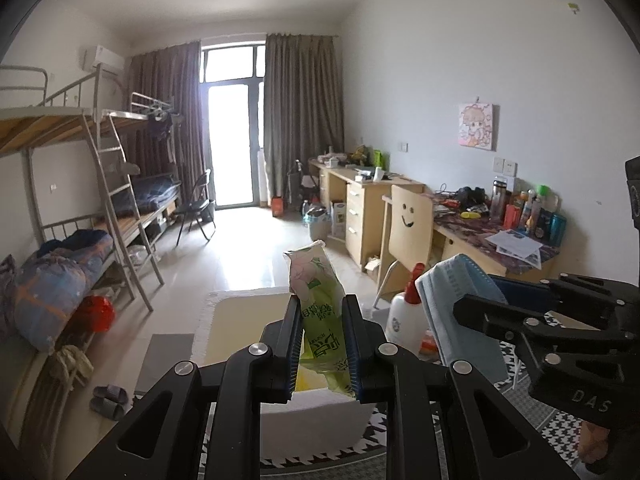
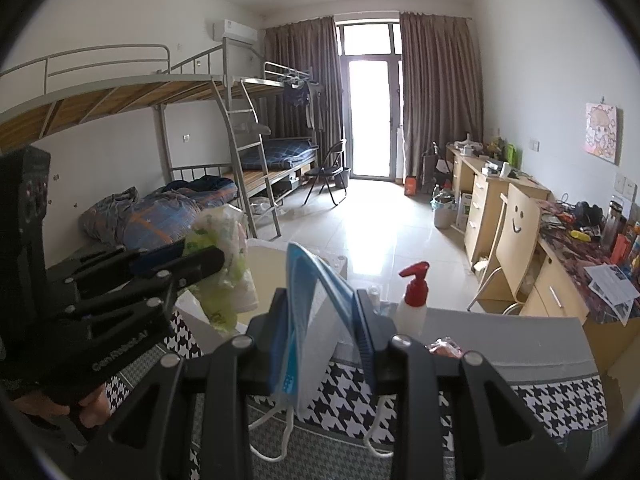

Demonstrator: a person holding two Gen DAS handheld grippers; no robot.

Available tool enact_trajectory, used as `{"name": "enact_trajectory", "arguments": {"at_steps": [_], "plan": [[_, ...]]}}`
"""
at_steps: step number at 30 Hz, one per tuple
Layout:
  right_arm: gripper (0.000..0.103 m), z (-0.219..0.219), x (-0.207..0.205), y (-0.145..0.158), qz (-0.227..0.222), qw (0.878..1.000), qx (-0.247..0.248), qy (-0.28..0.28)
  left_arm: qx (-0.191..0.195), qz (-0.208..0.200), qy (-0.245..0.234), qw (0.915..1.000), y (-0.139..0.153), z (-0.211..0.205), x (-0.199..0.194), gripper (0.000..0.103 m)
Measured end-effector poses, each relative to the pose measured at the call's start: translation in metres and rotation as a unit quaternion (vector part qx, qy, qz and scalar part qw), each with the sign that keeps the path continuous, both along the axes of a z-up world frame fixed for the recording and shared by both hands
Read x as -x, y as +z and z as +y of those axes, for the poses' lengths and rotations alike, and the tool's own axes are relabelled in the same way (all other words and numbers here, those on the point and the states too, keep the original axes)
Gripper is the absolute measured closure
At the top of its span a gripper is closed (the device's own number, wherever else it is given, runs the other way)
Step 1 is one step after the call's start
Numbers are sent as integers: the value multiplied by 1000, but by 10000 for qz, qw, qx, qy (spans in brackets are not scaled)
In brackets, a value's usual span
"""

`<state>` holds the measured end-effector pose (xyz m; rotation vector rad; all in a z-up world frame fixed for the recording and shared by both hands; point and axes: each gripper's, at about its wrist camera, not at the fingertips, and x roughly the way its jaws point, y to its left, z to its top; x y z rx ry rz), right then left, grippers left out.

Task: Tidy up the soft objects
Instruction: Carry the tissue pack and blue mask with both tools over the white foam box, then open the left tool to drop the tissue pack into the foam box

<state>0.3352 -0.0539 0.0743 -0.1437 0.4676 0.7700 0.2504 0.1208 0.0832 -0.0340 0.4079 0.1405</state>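
Mask (image 2: 320, 312) loops cut off — packet (image 1: 320, 320) half-hidden.

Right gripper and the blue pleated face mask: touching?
Touching. The right wrist view shows the right gripper with both pads pressed against the folded blue pleated face mask, which stands between them, its white ear loops dangling below.

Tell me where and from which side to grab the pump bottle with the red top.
Grip the pump bottle at its white body, just under the red pump head, coming level from the front. It stands upright, and the nozzle juts to the left, so a top grip would likely slip.
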Motion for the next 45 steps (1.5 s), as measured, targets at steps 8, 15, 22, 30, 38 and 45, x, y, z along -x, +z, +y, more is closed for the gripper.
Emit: {"name": "enact_trajectory", "arguments": {"at_steps": [8, 15, 22, 30, 38, 45], "plan": [[67, 13, -14, 0, 159, 9998, 4, 87, 63, 205, 203, 9996, -10, 11, -17, 82], [67, 22, -20, -2, 204, 9997, 59, 130, 125, 414, 303, 9986, -21, 21, -31, 82], [67, 28, -23, -3, 211, 9996, 115, 140, 226, 721, 364, 9965, -35, 33, -49, 82], [67, 33, -28, -5, 232, 9995, 180, 65, 383, 976, 380, 9938, -49, 49, -62, 77], [67, 40, -29, -4, 217, 9995, 214, -19, 441, 866, 537, 9938, -46, 63, -50, 27], [67, 50, -27, -3, 181, 9996, 227, 29, 520, 605, 764, 9939, -36, 77, -33, 8]]}}
